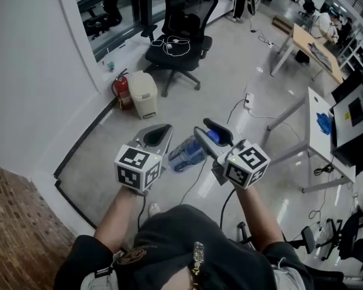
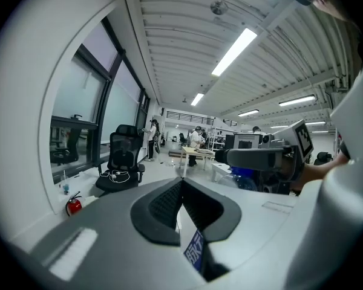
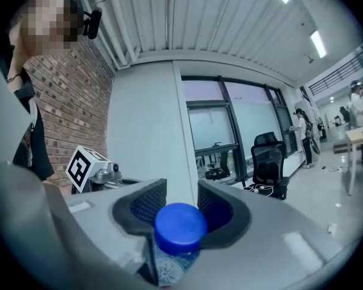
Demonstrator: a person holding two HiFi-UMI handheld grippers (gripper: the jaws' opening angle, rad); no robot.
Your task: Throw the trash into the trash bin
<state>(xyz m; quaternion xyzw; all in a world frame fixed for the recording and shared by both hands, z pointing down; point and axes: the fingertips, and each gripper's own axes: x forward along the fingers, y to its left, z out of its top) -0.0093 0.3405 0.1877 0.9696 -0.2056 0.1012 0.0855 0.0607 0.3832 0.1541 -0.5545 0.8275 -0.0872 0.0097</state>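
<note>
A clear plastic bottle point(image 1: 185, 154) with a blue cap point(image 3: 179, 225) is clamped in my right gripper point(image 1: 213, 133), its body hanging below the jaws. My left gripper point(image 1: 160, 135) is shut on a thin white scrap with blue print point(image 2: 193, 250). I hold both grippers side by side at waist height, pointing out over the floor. The beige lidded trash bin point(image 1: 144, 93) stands against the wall ahead and a little left, well beyond both grippers. In the left gripper view the right gripper point(image 2: 254, 157) shows at the right with the bottle point(image 2: 245, 177).
A red fire extinguisher point(image 1: 121, 89) stands just left of the bin. A black office chair point(image 1: 181, 35) with cables on its seat is behind it. Desks point(image 1: 317, 110) stand at the right, and cables run over the floor point(image 1: 242, 107). A brick wall point(image 1: 18, 222) is at the left.
</note>
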